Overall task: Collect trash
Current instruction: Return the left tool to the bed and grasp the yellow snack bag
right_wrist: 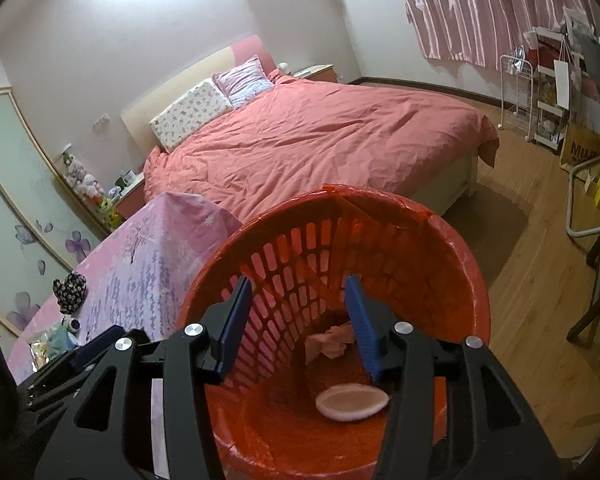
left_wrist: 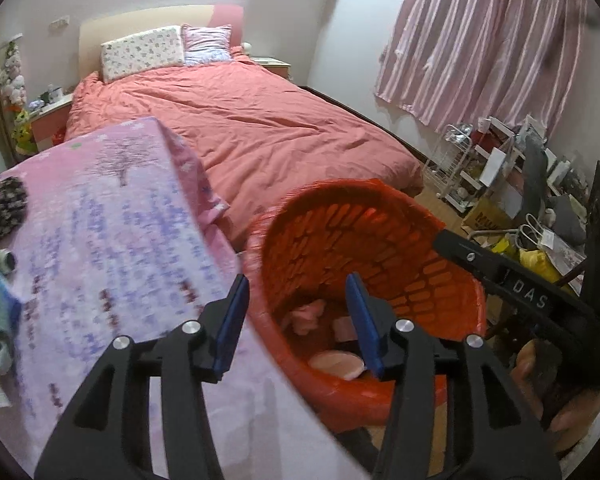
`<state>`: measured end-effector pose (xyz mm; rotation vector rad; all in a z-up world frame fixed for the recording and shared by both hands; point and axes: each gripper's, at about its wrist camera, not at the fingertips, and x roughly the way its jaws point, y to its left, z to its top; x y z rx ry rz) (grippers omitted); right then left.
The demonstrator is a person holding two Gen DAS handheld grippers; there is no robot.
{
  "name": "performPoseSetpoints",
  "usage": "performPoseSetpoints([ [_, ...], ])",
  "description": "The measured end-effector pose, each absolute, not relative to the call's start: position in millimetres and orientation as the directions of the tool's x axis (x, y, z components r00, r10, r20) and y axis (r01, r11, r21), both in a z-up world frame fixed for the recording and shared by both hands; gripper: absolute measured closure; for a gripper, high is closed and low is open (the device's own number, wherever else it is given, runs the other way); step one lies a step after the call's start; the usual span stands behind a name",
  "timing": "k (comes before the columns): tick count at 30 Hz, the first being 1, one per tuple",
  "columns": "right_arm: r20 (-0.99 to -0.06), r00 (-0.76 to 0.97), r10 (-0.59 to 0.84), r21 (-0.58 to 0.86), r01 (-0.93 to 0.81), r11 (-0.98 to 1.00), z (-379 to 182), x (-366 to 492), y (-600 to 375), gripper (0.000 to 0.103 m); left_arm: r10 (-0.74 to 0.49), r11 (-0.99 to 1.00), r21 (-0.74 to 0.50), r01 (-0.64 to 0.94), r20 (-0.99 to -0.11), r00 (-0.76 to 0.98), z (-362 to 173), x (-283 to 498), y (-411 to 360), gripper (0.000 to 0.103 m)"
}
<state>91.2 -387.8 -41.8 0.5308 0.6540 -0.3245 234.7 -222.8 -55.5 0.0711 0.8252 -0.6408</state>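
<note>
An orange slatted trash basket [left_wrist: 380,236] [right_wrist: 464,248] with a red liner stands on the floor beside a cloth-covered table. At its bottom lie crumpled pink paper [left_wrist: 306,316] [right_wrist: 326,344] and a white oval dish [left_wrist: 336,364] [right_wrist: 352,400]. My left gripper [left_wrist: 298,280] hovers over the basket's left rim, open, with nothing between its blue pads. My right gripper [right_wrist: 298,280] hangs over the basket's mouth, pointing down into it, also open and holding nothing.
A table under a pink and purple floral cloth [left_wrist: 112,220] [right_wrist: 148,256] is left of the basket, with a black floral mitten [left_wrist: 4,208] and small items on it. A bed with a salmon duvet [left_wrist: 240,120] lies behind. Cluttered racks [left_wrist: 500,168] line the right wall.
</note>
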Motion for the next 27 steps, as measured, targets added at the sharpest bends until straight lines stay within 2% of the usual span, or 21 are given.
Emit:
performPoseSetpoints([
  [9, -0.66, 0.747, -0.081, 0.304, 0.365, 0.88, -33, 105, -330, 0.054, -0.421, 0.88, -0.144, 0.453, -0.678, 0.602, -37, 221, -134, 0.049],
  [15, -0.674, 0.738, -0.025, 0.283, 0.29, 0.914, -35, 118, -284, 0.054, -0.28, 0.951, -0.084, 0.299, -0.645, 0.711, -26, 210, -54, 0.045],
  [21, -0.69, 0.724, 0.016, 0.243, 0.211, 0.947, -39, 129, -238, 0.054, -0.19, 0.981, -0.117, 0.152, -0.692, 0.696, -44, 221, 9, 0.045],
  [25, -0.697, 0.717, 0.022, 0.208, 0.173, 0.963, -41, 135, -213, 0.054, -0.204, 0.979, -0.163, 0.123, -0.722, 0.662, -57, 238, 22, 0.049],
  [27, -0.7, 0.714, 0.028, 0.201, 0.159, 0.967, -42, 138, -204, 0.054, -0.209, 0.977, -0.174, 0.12, -0.727, 0.654, -61, 246, 23, 0.056],
])
